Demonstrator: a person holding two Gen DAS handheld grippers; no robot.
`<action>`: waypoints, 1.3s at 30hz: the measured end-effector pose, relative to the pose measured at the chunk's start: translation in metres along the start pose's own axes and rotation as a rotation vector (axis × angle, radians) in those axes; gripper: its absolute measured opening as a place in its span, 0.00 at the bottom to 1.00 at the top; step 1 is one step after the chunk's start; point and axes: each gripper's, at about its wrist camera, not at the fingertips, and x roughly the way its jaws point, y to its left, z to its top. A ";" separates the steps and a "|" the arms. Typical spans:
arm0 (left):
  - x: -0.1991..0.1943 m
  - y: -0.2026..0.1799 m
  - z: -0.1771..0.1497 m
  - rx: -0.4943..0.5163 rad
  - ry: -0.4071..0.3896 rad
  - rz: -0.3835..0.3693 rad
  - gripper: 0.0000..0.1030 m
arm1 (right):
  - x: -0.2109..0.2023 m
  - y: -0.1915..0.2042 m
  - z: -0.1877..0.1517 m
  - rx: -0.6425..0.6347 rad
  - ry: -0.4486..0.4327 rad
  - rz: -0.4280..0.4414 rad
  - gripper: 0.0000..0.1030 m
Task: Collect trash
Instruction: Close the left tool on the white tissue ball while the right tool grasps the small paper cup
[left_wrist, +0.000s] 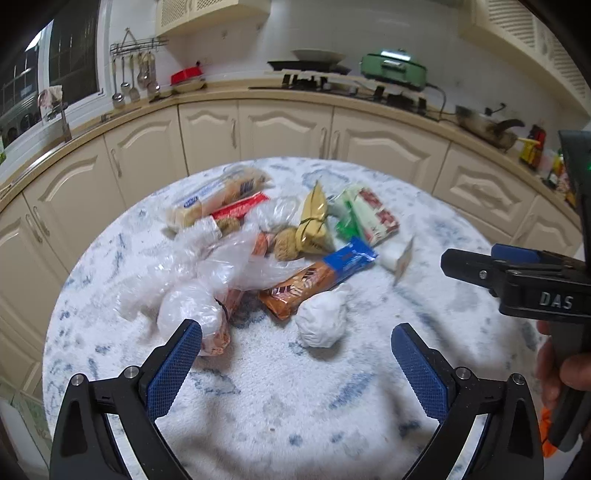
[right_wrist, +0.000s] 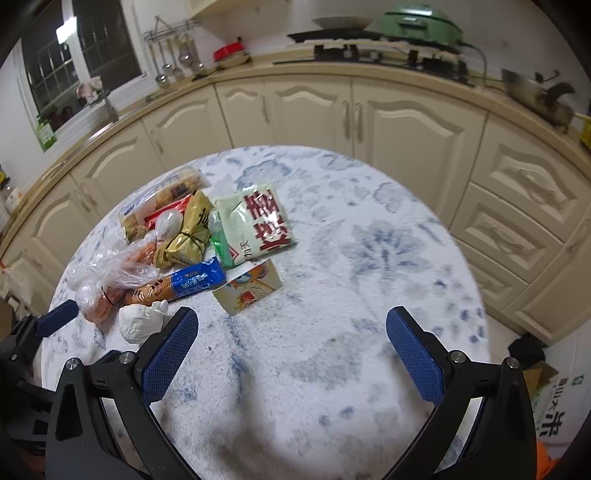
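A heap of trash lies on a round table (left_wrist: 295, 406) covered in white-and-blue cloth. It holds clear plastic bags (left_wrist: 221, 266), an orange-and-blue biscuit wrapper (left_wrist: 317, 277), a tied gold packet (left_wrist: 314, 221), a white-green bag with red characters (right_wrist: 255, 225) and a small printed carton (right_wrist: 251, 288). A crumpled white paper ball (left_wrist: 323, 323) sits nearest, just ahead of my open left gripper (left_wrist: 297, 328), whose left finger is beside a plastic bag. My right gripper (right_wrist: 291, 314) hangs open and empty over bare cloth, with the carton ahead of it and the paper ball (right_wrist: 142, 321) to its left.
Cream kitchen cabinets (left_wrist: 284, 129) curve behind the table, under a counter with a stove, a green pot (left_wrist: 395, 68) and a pan (left_wrist: 487, 125). A hand (left_wrist: 561, 369) holds the right tool at the right of the left wrist view. Cardboard boxes (right_wrist: 554, 398) stand on the floor right of the table.
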 end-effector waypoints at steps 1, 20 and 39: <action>0.005 -0.001 -0.001 0.002 -0.001 0.011 0.97 | 0.004 0.001 0.001 -0.007 0.005 0.004 1.00; 0.080 -0.024 0.013 0.013 0.037 0.025 0.77 | 0.055 0.026 0.015 -0.168 0.055 0.076 0.86; 0.072 0.009 -0.004 -0.051 0.051 -0.049 0.26 | 0.032 0.006 -0.010 -0.100 0.027 0.092 0.43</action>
